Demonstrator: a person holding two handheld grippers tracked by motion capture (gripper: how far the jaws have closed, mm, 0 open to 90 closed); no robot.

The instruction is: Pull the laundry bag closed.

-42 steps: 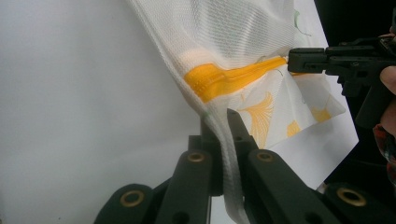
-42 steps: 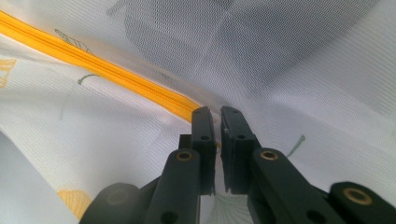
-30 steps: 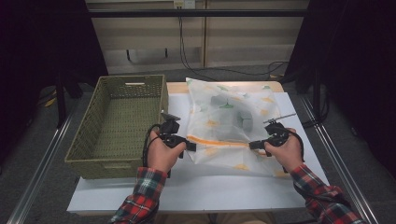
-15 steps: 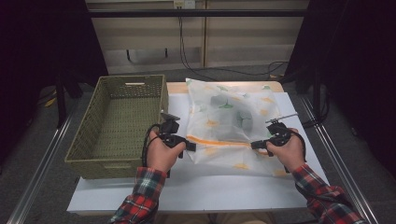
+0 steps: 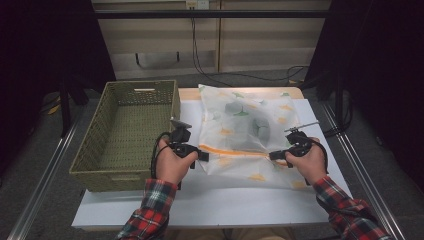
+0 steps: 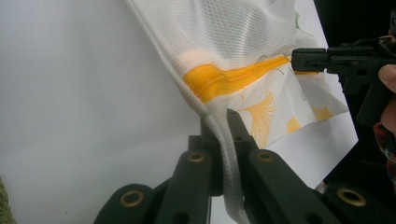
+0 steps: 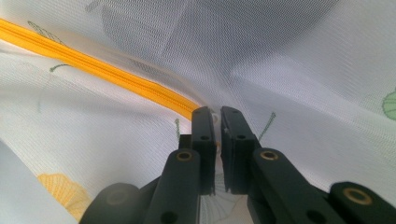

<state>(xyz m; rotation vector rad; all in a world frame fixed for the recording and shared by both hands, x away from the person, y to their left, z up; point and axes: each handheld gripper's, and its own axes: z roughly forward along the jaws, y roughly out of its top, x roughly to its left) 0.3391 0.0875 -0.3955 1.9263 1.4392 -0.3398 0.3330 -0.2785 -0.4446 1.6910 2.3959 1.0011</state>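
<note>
Barely anything's shifted since a second ago, my left gripper (image 5: 204,155) is still clamped on the mesh laundry bag (image 5: 240,125)'s seam at 9 o'clock, right gripper (image 5: 272,155) pinching the orange zipper (image 5: 235,151) end at 3, zipper running straight between them.

Light fell from above onto the white table (image 5: 210,205), which stood bright while the room around it sank almost to black. The high view was soft and slightly grainy. In the left gripper view the table surface glared nearly blank, and the mesh laundry bag (image 6: 224,32) was crisp. In both gripper views the near jaw bases blurred out of focus.
</note>
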